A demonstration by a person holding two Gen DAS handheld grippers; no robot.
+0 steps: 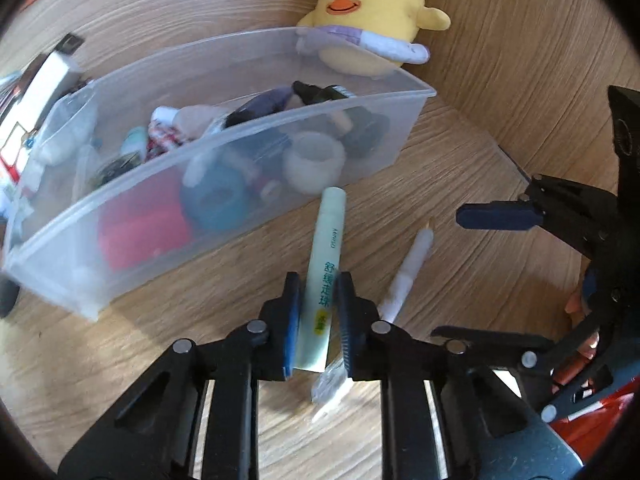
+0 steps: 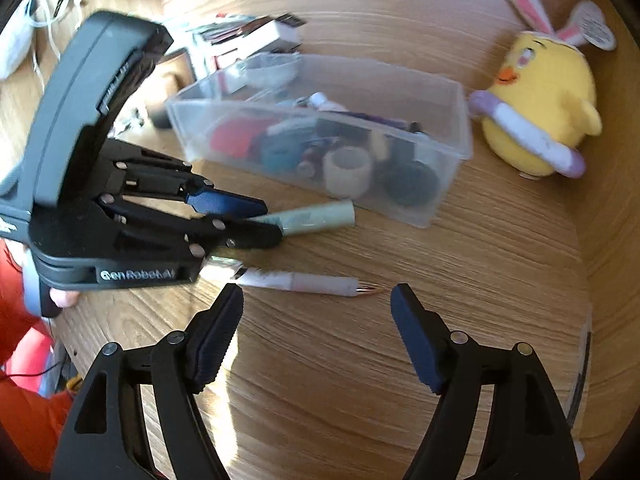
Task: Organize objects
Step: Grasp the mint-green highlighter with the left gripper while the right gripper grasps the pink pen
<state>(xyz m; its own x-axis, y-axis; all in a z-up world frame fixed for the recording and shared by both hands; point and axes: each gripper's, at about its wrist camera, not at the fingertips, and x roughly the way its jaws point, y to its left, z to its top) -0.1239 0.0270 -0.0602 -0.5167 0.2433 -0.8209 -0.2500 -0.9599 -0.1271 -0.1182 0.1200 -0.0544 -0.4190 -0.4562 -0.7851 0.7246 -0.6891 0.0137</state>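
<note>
My left gripper (image 1: 318, 312) is shut on a pale green tube (image 1: 326, 256) with green lettering, held just above the wooden table near the clear plastic bin (image 1: 224, 144). In the right wrist view the left gripper (image 2: 260, 220) shows clamping the tube (image 2: 316, 216) in front of the bin (image 2: 444, 200). A white pen (image 2: 304, 282) with a copper tip lies on the table next to the tube; it also shows in the left wrist view (image 1: 408, 268). My right gripper (image 2: 316, 300) is open and empty, just in front of the pen; it also shows in the left wrist view (image 1: 472, 276).
The bin holds several small items, among them a red piece (image 1: 140, 228), a blue roll (image 1: 218, 200) and a white tape roll (image 2: 346, 170). A yellow plush chick (image 2: 540, 120) stands right of the bin. Boxes (image 2: 256, 40) lie behind it. Wooden walls curve round the back.
</note>
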